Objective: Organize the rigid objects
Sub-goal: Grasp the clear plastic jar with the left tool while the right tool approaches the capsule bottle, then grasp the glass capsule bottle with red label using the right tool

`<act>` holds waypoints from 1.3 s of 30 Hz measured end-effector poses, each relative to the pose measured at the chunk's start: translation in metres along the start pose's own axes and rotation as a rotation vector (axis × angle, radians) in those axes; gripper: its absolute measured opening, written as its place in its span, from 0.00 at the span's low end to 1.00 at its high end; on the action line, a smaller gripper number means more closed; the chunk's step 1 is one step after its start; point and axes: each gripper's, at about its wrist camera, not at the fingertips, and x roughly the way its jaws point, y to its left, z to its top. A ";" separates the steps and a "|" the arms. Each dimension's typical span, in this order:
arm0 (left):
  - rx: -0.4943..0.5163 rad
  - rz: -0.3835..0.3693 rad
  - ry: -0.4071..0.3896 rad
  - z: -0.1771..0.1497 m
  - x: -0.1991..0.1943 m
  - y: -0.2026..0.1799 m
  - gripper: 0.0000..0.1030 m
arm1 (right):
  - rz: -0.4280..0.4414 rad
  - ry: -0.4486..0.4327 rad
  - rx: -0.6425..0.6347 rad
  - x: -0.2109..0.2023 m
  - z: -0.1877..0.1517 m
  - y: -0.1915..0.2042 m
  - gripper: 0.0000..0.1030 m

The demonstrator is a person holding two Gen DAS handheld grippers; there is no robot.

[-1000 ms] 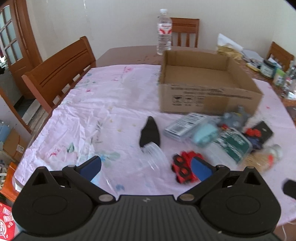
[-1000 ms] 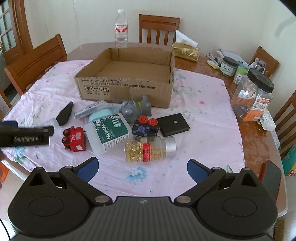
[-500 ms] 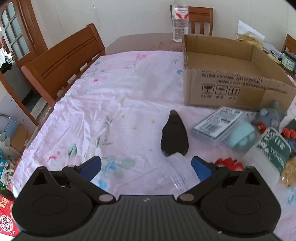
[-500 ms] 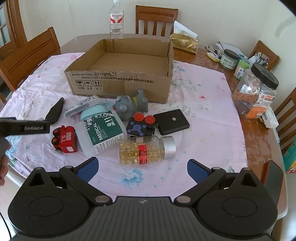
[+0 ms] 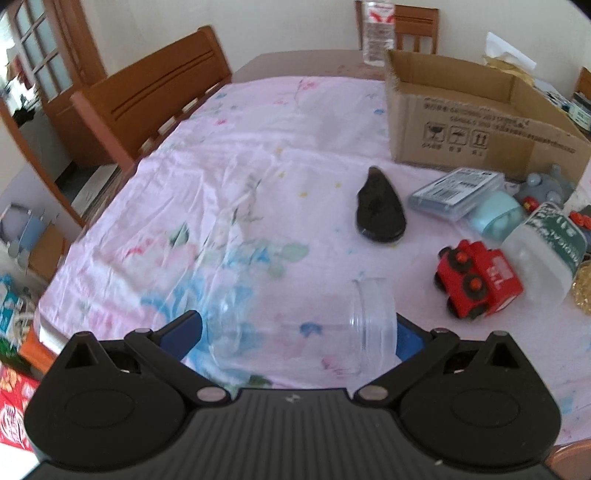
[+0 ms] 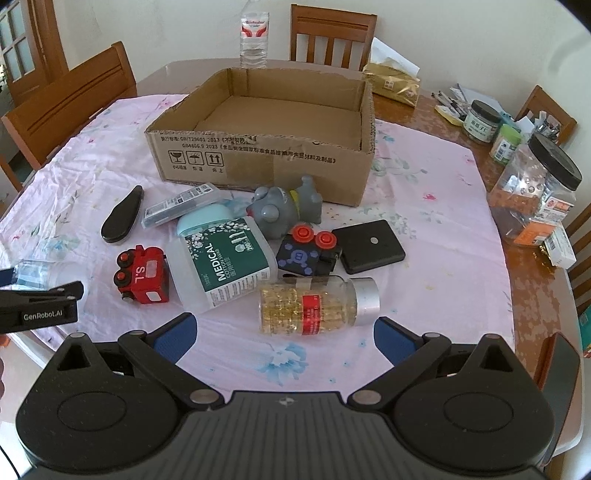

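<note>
A clear plastic jar [image 5: 295,321] lies on its side between the fingers of my left gripper [image 5: 295,332], which is open around it at the table's near left edge. It also shows in the right wrist view [image 6: 33,271]. My right gripper [image 6: 282,338] is open and empty, just in front of a capsule bottle [image 6: 317,304]. An open cardboard box [image 6: 266,162] stands behind a pile: red toy truck [image 6: 144,273], medical swab tub [image 6: 221,258], grey toy [image 6: 284,208], black flat case [image 6: 367,245], black oval piece [image 6: 122,216].
A pink floral cloth [image 6: 424,221] covers the table. Jars and clutter [image 6: 532,184] stand at the right edge. A water bottle [image 6: 254,35] stands behind the box. Wooden chairs [image 5: 147,99] surround the table.
My left gripper has moved forward and left so the clear jar now lies between its fingers. My right gripper has come slightly closer to the pile.
</note>
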 end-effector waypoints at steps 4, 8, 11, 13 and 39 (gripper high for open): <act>-0.027 -0.016 0.014 -0.006 0.005 0.004 1.00 | 0.006 0.007 -0.020 0.002 0.000 0.004 1.00; -0.033 -0.051 -0.009 -0.005 0.008 0.005 0.99 | 0.010 0.015 -0.033 0.008 -0.001 0.003 1.00; -0.012 -0.077 -0.018 -0.001 0.012 0.001 0.99 | 0.002 0.033 -0.037 0.015 -0.004 0.000 1.00; 0.003 -0.095 -0.023 0.001 0.014 -0.003 0.99 | -0.009 0.042 -0.035 0.018 -0.006 -0.003 1.00; -0.021 -0.139 -0.042 0.003 0.025 -0.011 1.00 | 0.069 0.003 -0.081 0.064 -0.033 -0.034 1.00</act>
